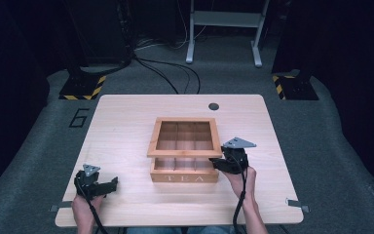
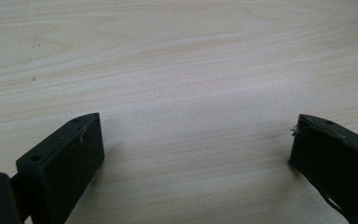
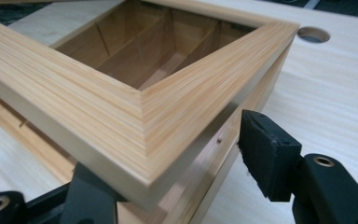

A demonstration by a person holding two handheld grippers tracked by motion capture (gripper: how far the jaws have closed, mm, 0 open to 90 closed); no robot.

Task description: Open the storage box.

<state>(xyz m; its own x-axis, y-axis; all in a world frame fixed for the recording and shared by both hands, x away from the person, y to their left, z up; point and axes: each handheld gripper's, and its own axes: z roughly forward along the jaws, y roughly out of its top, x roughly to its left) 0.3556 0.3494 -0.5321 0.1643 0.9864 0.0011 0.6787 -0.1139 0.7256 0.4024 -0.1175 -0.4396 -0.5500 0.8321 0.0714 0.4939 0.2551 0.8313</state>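
The box (image 1: 184, 171), marked "TEA" on its front, sits mid-table with its lid (image 1: 184, 138) part-raised. The right gripper (image 1: 225, 165) straddles the lid's near right corner, jaws loose around it. The left gripper (image 1: 108, 185), well to the box's left, gapes wide over bare table (image 1: 121, 122). A "6" (image 1: 79, 117) marks the floor.

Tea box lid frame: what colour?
Light bamboo-striped wood lid frame; the right gripper view shows it best.

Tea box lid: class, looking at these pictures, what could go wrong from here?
1. The right gripper has only a corner of the lid between its jaws, so the lid could slip and drop onto the tea box.
2. The left gripper rests open on the table, away from the box, so the box may slide.
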